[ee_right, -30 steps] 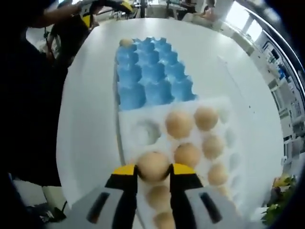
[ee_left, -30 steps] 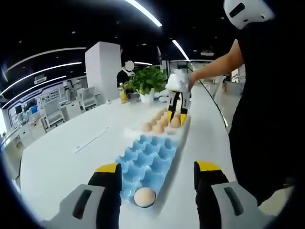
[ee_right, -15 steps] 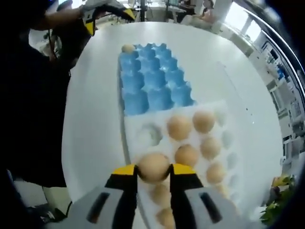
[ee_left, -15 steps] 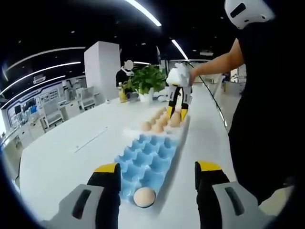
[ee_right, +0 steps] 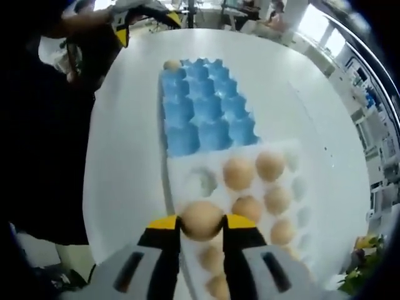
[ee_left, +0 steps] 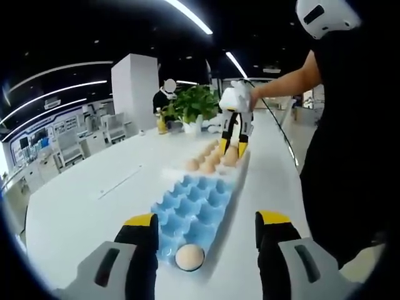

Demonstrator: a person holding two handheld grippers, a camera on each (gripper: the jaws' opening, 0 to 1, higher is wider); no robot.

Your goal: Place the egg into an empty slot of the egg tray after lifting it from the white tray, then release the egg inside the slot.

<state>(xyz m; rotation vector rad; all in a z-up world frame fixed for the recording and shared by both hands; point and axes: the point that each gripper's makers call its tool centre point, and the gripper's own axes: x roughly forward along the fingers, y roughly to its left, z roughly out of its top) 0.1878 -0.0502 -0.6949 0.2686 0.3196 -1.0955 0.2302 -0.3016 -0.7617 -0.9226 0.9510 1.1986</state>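
My right gripper is shut on a tan egg, held above the white tray. That tray holds several more eggs. Beyond it lies the blue egg tray, with one egg in its far corner slot. In the left gripper view, my left gripper stands open over the near end of the blue egg tray, just above that single egg. The right gripper appears farther off, holding its egg above the white tray.
Both trays lie on a long white table. A person in black stands along its right side. A potted plant sits at the far end, with another person behind it.
My right gripper has risen a little with the egg, so the trays look smaller beneath it. The left gripper has stayed still.
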